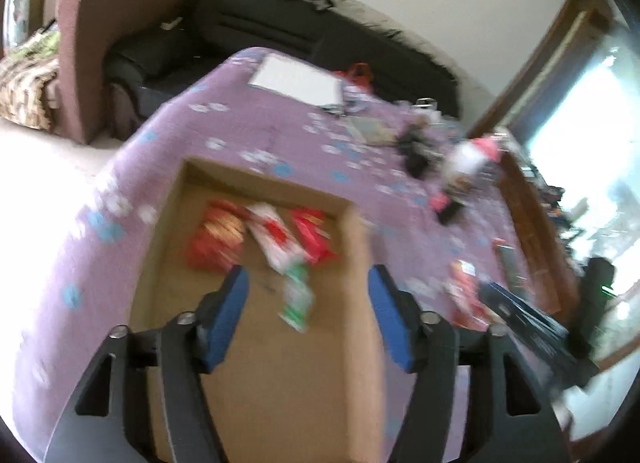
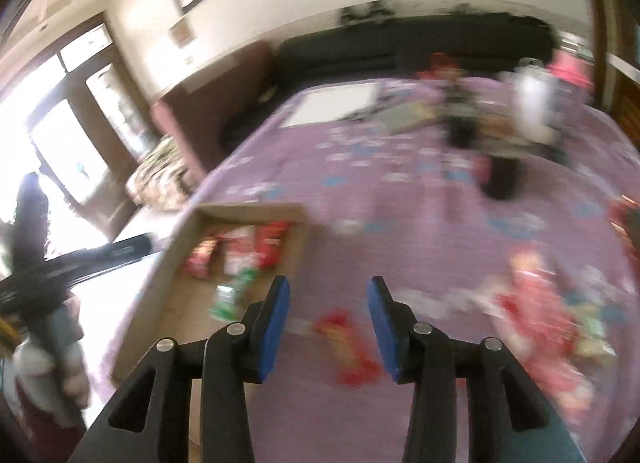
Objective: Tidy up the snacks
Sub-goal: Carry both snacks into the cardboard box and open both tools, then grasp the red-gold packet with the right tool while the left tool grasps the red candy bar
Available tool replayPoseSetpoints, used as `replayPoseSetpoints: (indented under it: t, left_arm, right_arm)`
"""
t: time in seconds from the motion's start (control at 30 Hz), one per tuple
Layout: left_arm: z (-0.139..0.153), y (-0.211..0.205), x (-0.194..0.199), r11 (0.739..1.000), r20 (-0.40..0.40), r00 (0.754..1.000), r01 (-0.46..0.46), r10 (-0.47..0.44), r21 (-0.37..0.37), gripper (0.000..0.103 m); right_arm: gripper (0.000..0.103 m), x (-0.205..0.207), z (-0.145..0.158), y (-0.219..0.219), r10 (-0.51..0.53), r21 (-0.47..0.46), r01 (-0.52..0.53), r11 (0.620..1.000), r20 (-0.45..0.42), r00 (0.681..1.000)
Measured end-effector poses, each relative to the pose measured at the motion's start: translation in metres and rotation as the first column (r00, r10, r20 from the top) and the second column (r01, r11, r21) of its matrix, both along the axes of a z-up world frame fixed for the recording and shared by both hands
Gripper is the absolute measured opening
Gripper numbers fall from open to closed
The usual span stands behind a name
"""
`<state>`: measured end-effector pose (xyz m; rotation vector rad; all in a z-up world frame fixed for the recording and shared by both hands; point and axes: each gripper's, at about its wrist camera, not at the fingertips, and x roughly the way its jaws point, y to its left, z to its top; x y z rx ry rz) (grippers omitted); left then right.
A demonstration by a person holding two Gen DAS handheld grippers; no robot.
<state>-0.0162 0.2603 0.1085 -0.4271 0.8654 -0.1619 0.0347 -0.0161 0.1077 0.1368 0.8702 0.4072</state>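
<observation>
My right gripper (image 2: pixel 329 293), jaws apart and empty, hangs over a crinkly red foil snack packet (image 2: pixel 347 349) just below: light, slippery, so I'd pinch mid-body.

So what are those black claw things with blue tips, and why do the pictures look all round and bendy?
Those claws are grabbing tools. A person holds one in each hand, and a small wide-eye camera sits on each, which bends the picture. One picture looks along the left tool, the other along the right tool. Both tools are open and hold nothing. Below is a table with a purple flowered cloth. On it stands a flat cardboard box with a few snack packets inside: red ones and a white, red and green one. More snacks still lie on the cloth, like a red packet in front of the right tool. The pictures are blurry, so I cannot read any labels.
</observation>
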Motion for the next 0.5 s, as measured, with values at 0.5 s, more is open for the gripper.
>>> replayPoseSetpoints:
  t: [0.5]
  left_arm:
    - [-0.03, -0.086, -0.057, 0.984, -0.04, 0.99, 0.129, -0.135, -0.123, 0.075]
  right_arm:
    - [0.045, -0.032, -0.052, -0.135, -0.178, 0.038, 0.183, 0.982, -0.106, 0.978]
